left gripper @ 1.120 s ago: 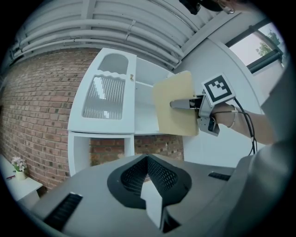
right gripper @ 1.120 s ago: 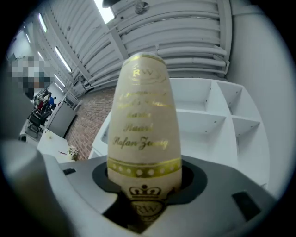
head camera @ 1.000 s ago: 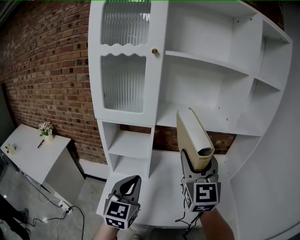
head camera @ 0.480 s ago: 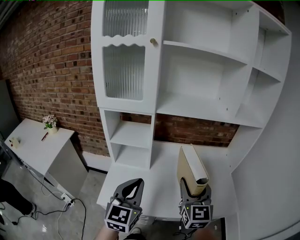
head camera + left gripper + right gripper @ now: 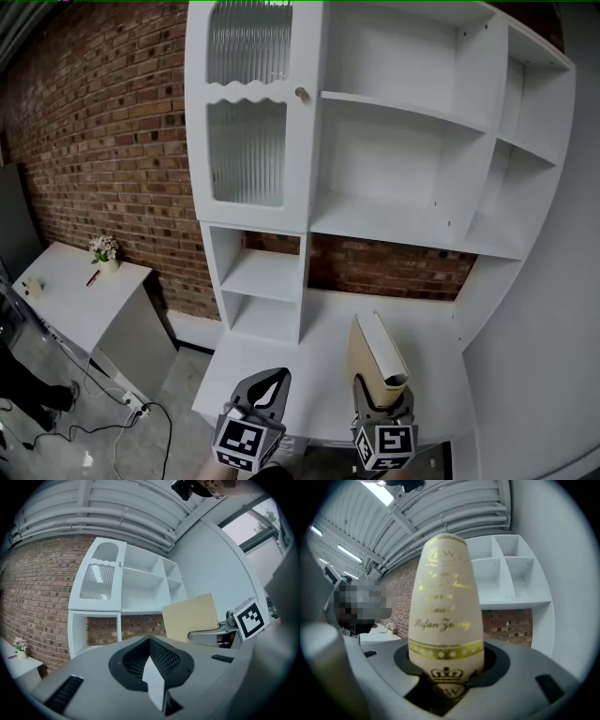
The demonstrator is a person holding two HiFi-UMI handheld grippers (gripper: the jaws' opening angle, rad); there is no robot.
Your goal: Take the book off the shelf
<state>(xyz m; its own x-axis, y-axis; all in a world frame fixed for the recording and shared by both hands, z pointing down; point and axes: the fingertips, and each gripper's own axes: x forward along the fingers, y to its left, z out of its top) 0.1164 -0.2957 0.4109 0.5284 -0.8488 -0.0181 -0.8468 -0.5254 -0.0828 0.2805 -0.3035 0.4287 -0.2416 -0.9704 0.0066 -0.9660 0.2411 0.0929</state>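
Red brick wall (image 5: 103, 141) is seen behind a tall white shelf unit (image 5: 412, 234), and a white counter (image 5: 314, 361) runs along the foot of that unit.

The right gripper (image 5: 379, 392) is clamped on a cream book (image 5: 373, 349). In the right gripper view the rounded spine, printed in gold, is pinched between the jaws at its lower end and fills the middle of the picture. From the head view the book is seen standing on end. It rises from the jaws toward 12 o'clock with its top leaning slightly to 11 o'clock, and its spine is turned back toward the gripper's marker cube (image 5: 384, 446). It is held clear of the shelves, out in front of them and above the counter.

The left gripper (image 5: 272, 379) is found at 9 o'clock of the right one, near it but apart from the book. Its jaws are drawn together with nothing between them. In the left gripper view the book's flat cover is seen at 2 o'clock of those jaws.

Farther out, at 11 o'clock, a ribbed glass door (image 5: 246, 150) with a small knob (image 5: 302, 94) is set in the unit. At 9 o'clock, well apart, a white side table (image 5: 70, 305) is placed against the wall with a flower pot (image 5: 105, 253) on its far corner. A cable (image 5: 122, 412) is trailed over the floor (image 5: 112, 450) beneath it.
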